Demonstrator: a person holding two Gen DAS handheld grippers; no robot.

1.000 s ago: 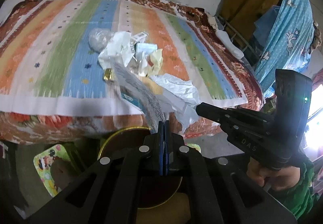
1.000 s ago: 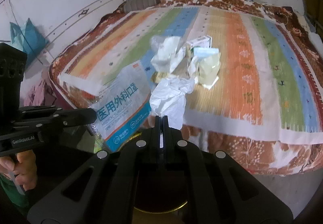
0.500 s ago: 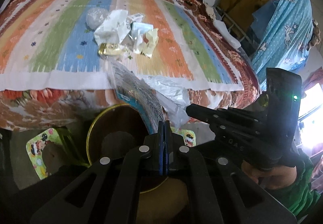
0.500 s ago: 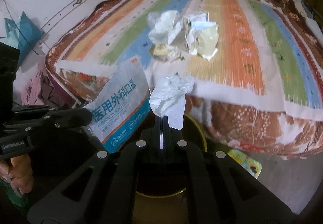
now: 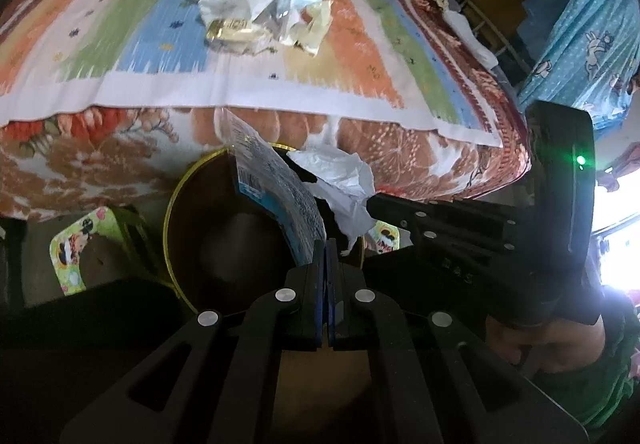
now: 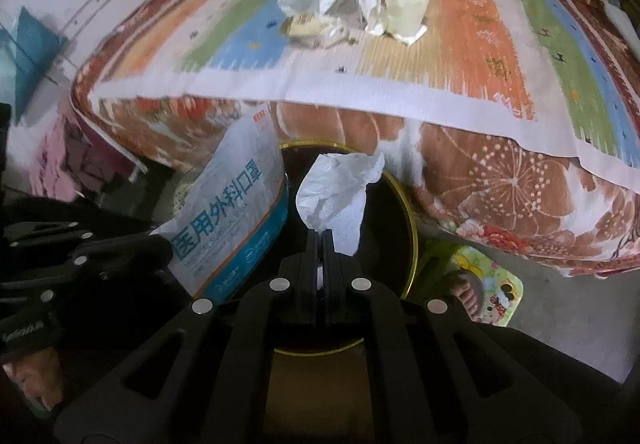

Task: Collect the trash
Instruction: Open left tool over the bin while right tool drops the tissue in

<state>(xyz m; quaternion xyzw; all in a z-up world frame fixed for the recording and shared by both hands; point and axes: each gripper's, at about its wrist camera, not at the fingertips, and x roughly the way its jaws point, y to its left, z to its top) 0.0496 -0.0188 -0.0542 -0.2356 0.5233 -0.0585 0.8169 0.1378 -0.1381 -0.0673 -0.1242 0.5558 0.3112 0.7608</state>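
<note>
Both loads now over the bin [image 6: 412, 228], off the bed [image 6: 440, 92].
Left gripper [image 5: 326, 244] clenched on pouch [image 5: 276, 184], right gripper [image 6: 320, 234] on tissue [image 6: 336, 192] (I'd release next); pile [image 5: 260, 16] upper centre remains.

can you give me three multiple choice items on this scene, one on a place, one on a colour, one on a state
1. Where is the bin?
A. on the bed
B. on the floor beside the bed, below both grippers
C. on the green stool

2. What colour is the bin's rim?
A. yellow
B. red
C. white

3. What is the right gripper doing?
A. open over the bed
B. shut on nothing
C. shut on the white wrapper

Answers:
1. B: the bin's round opening lies beneath both grippers, next to the bed edge.
2. A: a thin yellow ring edges the dark opening.
3. C: its fingers pinch the crumpled wrapper's lower end, while the left gripper is shut on the mask bag.
</note>
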